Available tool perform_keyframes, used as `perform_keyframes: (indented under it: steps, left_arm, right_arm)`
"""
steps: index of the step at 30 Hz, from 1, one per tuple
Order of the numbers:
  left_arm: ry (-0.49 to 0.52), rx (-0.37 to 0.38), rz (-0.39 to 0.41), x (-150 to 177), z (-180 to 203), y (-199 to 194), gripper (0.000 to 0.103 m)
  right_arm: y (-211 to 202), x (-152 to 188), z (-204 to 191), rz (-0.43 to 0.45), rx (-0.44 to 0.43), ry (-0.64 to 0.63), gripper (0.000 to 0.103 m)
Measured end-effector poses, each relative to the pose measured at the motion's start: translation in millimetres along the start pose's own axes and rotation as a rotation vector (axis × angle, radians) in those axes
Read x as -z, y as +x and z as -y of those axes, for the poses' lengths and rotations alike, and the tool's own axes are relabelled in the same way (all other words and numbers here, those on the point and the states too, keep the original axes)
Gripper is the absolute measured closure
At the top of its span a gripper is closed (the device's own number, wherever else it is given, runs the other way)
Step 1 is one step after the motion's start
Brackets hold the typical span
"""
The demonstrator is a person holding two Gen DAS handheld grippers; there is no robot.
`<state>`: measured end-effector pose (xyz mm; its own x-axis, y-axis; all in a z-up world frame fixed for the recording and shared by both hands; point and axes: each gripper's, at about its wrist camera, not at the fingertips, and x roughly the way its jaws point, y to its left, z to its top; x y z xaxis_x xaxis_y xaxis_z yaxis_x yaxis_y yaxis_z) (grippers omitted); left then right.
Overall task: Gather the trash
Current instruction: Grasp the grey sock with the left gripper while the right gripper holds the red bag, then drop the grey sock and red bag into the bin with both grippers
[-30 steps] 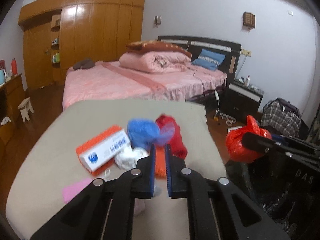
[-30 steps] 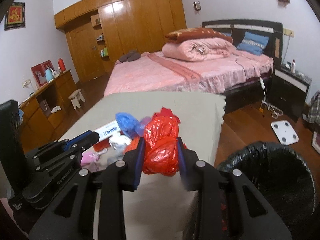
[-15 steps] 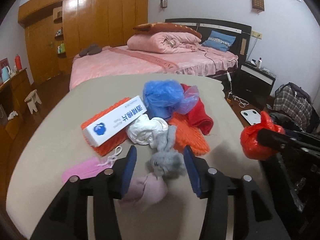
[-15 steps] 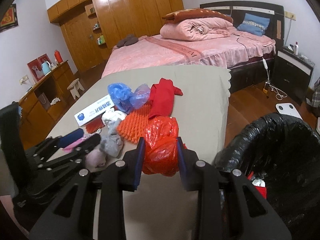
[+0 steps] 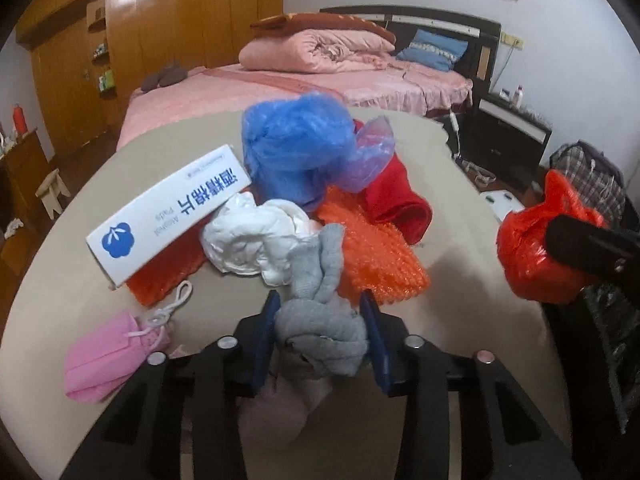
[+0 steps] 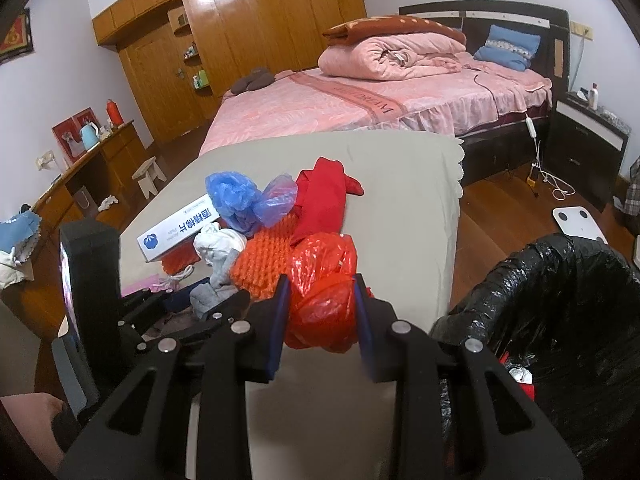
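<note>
A pile of trash lies on the beige table (image 5: 460,320): a blue plastic bag (image 5: 296,148), a white box (image 5: 168,216), a white cloth wad (image 5: 248,240), orange bubble wrap (image 5: 372,256), a red cloth (image 5: 392,196), a pink mask (image 5: 104,356) and a grey cloth (image 5: 324,320). My left gripper (image 5: 320,336) is open with its jaws on either side of the grey cloth. My right gripper (image 6: 320,312) is shut on a crumpled red plastic bag (image 6: 320,292) and holds it above the table's right edge, left of the black-lined bin (image 6: 560,320).
A pink bed (image 6: 360,108) stands behind the table. A dark nightstand (image 6: 584,148) and a white scale (image 6: 576,220) are at the right. A wooden wardrobe (image 6: 240,40) and a low cabinet (image 6: 88,176) line the left side.
My left gripper has opened and moved down and forward onto the pile, so the grey cloth now sits between its jaws. My right gripper has carried the red bag down towards the bin.
</note>
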<state>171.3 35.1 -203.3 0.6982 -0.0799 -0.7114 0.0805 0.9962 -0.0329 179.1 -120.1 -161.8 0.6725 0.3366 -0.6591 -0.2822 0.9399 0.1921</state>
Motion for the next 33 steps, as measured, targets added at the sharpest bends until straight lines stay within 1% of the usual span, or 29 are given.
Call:
perform_keyframes:
  steps: [3, 7, 15, 20, 24, 33]
  left_arm:
    - [-0.021, 0.007, 0.056, -6, -2, -18, 0.065]
    - [-0.018, 0.023, 0.141, -20, -3, -49, 0.065]
    - [0.009, 0.055, 0.246, -42, 14, -95, 0.065]
    - [0.030, 0.090, 0.276, -49, 35, -113, 0.065]
    - [0.056, 0.136, 0.289, -52, 57, -120, 0.065]
    - [0.122, 0.264, 0.280, -55, 122, -118, 0.065]
  right_arm:
    - [-4, -2, 1, 0.009, -0.001, 0.005, 0.073]
    - [-17, -6, 3, 0.036, -0.002, 0.007, 0.073]
    - [-51, -16, 9, 0.104, -0.001, 0.015, 0.073]
    - [-78, -17, 23, 0.140, 0.027, 0.028, 0.073]
    - [-100, -14, 39, 0.162, 0.062, 0.048, 0.073]
    - [-139, 7, 89, 0.173, 0.181, 0.112, 0.073]
